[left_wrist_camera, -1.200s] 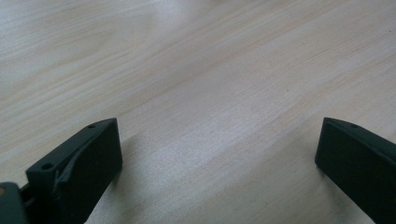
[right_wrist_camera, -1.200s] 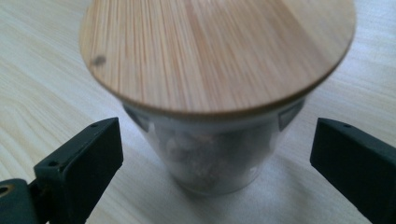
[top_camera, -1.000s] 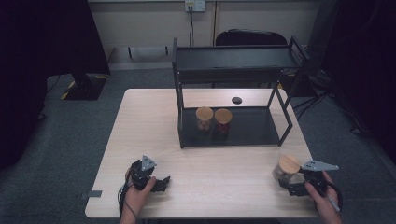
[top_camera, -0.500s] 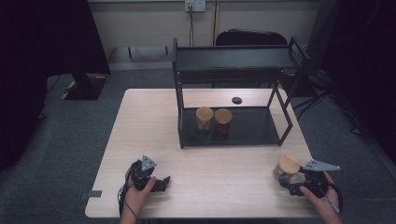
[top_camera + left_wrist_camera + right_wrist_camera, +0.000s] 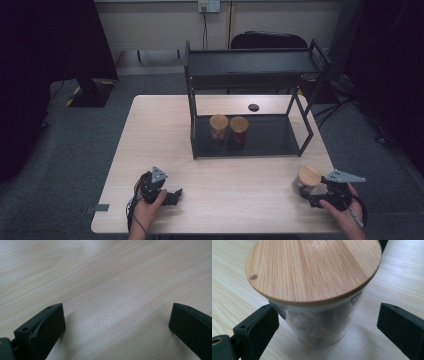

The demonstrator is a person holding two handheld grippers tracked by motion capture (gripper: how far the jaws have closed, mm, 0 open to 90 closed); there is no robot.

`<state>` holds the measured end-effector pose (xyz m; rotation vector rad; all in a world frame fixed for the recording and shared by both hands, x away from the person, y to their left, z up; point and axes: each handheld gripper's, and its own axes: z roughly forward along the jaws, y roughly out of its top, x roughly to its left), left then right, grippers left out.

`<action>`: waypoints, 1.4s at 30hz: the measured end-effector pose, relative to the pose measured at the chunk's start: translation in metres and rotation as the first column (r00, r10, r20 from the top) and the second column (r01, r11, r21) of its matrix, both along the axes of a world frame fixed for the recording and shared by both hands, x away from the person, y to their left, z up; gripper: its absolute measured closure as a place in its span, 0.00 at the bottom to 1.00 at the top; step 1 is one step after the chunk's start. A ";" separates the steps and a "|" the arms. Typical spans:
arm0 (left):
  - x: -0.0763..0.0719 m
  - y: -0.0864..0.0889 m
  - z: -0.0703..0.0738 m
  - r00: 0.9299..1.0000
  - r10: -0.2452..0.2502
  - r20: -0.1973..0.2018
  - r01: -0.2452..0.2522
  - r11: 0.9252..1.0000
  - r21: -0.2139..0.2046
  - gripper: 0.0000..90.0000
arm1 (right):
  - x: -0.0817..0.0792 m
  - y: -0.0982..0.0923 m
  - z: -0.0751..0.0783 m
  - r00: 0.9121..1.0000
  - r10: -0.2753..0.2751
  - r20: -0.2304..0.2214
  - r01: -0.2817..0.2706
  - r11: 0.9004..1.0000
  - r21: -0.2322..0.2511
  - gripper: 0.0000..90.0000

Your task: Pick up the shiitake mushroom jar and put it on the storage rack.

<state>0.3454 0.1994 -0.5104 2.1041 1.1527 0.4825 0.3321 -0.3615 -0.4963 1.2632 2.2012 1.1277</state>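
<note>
Two lidded jars (image 5: 229,131) already stand on the rack's lower shelf (image 5: 272,136). A third jar (image 5: 312,297) stands near the counter's front right corner between the right tongs (image 5: 311,191), which have just been closing but don't grip it. The left tongs (image 5: 172,194) rest apart.

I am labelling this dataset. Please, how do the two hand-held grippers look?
Both the left gripper and the right gripper are black, each topped by a grey three-cornered plate. Their jaws are blocky and matte black, with small screw holes. A dark cable trails from each.
</note>
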 end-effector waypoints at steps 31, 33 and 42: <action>0.000 0.000 0.000 1.000 0.000 0.000 0.000 1.000 0.000 0.00 | 0.010 0.012 0.000 0.995 0.041 0.086 -0.041 0.999 -0.003 0.18; 0.000 0.000 0.000 1.000 -0.001 0.000 0.001 1.000 0.000 0.00 | 0.010 0.012 0.000 0.994 0.048 0.095 -0.048 0.999 -0.006 0.19; 0.000 0.000 0.000 1.000 -0.001 0.000 0.001 1.000 0.000 0.00 | 0.012 0.016 0.000 0.992 0.061 0.109 -0.059 0.998 -0.020 0.25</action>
